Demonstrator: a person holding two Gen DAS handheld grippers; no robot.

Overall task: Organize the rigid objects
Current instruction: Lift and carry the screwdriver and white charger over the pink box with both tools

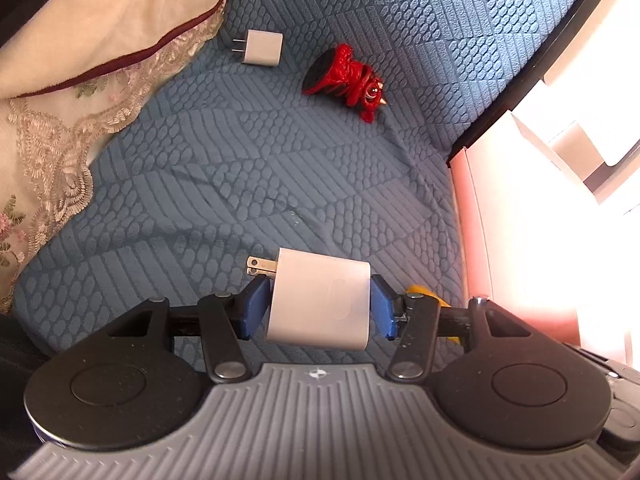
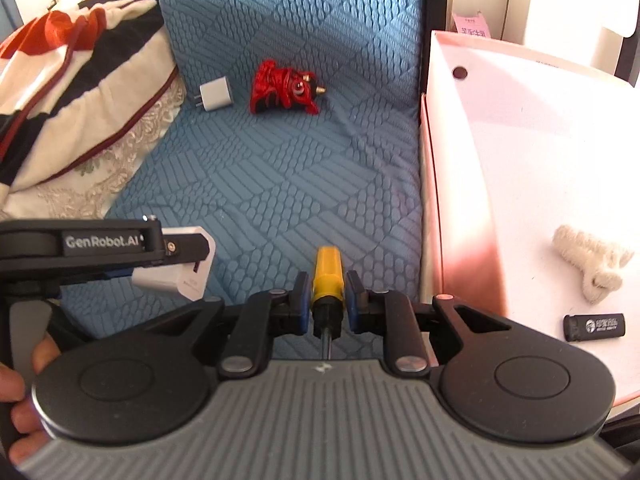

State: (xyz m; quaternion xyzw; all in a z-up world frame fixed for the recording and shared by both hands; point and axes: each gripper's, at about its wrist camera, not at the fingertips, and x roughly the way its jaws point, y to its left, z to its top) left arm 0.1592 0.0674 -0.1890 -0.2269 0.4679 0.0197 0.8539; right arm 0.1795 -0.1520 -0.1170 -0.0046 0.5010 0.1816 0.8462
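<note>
My left gripper (image 1: 319,306) is shut on a white charger plug (image 1: 320,300) and holds it above the blue quilted bed cover (image 1: 240,168); it also shows in the right wrist view (image 2: 176,272). My right gripper (image 2: 325,300) is shut on a yellow-handled screwdriver (image 2: 327,274), handle pointing forward. A second white charger (image 1: 262,47) (image 2: 214,94) and a red figurine (image 1: 348,80) (image 2: 284,88) lie on the cover farther off.
A pink-white open box (image 2: 520,168) stands to the right, holding a white fuzzy item (image 2: 588,264) and a small black cylinder (image 2: 594,326). A folded striped blanket with lace trim (image 2: 80,92) lies at the left.
</note>
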